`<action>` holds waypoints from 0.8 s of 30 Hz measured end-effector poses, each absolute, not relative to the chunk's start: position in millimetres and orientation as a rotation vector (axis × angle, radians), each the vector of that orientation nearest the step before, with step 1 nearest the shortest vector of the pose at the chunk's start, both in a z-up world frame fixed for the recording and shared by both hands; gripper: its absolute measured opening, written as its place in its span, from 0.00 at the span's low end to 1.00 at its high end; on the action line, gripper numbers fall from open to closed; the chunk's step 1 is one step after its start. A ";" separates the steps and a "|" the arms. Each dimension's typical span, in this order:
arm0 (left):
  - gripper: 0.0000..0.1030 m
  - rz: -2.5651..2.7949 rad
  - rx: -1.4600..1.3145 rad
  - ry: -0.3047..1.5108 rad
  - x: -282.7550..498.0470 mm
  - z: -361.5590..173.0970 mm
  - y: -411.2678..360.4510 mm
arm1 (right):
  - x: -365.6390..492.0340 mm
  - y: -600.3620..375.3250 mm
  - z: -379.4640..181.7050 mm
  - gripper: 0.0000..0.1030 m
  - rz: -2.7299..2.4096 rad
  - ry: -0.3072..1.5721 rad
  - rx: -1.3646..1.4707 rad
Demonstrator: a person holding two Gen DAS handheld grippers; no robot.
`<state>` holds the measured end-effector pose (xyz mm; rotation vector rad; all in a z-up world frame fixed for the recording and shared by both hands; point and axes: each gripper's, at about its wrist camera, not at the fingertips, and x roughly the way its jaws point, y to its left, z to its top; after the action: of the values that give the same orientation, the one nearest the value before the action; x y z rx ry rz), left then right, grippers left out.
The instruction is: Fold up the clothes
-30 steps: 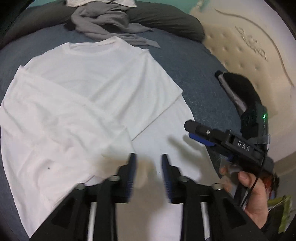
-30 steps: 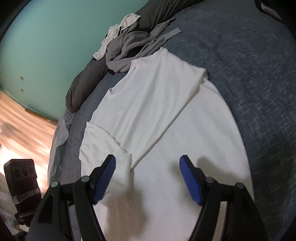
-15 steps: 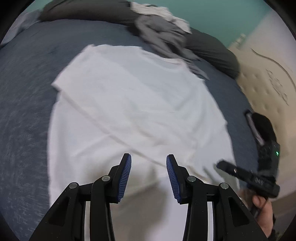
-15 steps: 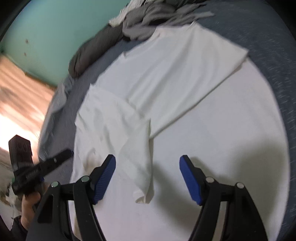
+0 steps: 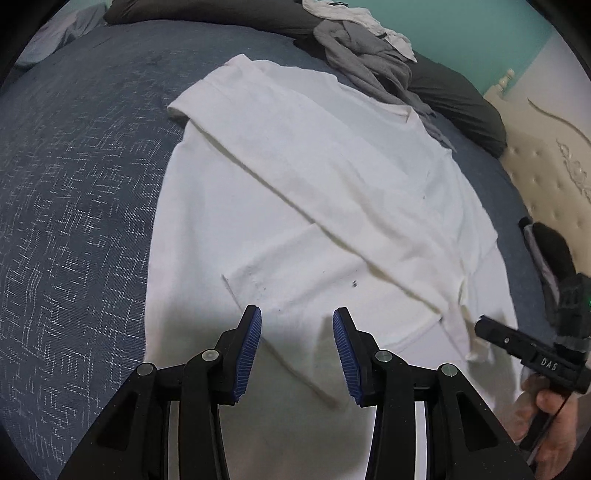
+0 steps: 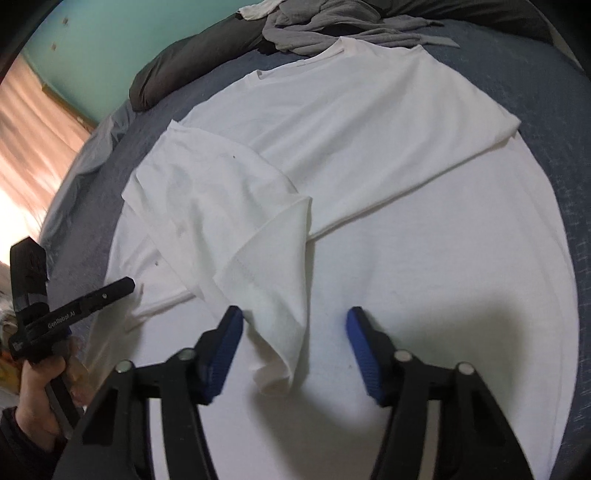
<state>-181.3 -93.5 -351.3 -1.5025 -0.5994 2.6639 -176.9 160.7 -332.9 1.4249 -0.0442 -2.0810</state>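
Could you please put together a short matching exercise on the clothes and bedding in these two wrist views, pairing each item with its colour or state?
Items:
1. white T-shirt
2. grey garment
3. bed cover
4. right gripper

Descriptions:
A. open, holding nothing
B. crumpled in a heap at the far end of the bed
C. spread flat with both sleeves folded inward
D. dark blue with a light woven fleck

Pairs: 1-C, 2-B, 3-D, 4-A

left gripper (image 5: 297, 332) and right gripper (image 6: 294, 330) both hover with fingers spread, gripping nothing.
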 end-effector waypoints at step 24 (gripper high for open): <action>0.48 2.650 -1.593 -0.502 -184.3 -356.2 -84.8 | -186.6 239.2 -280.4 0.04 -2.165 -0.439 1.228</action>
<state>-184.3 -84.8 -356.2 -1.5932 -0.5019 2.6502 -186.6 239.2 -280.4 1.2278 -0.4390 -2.1654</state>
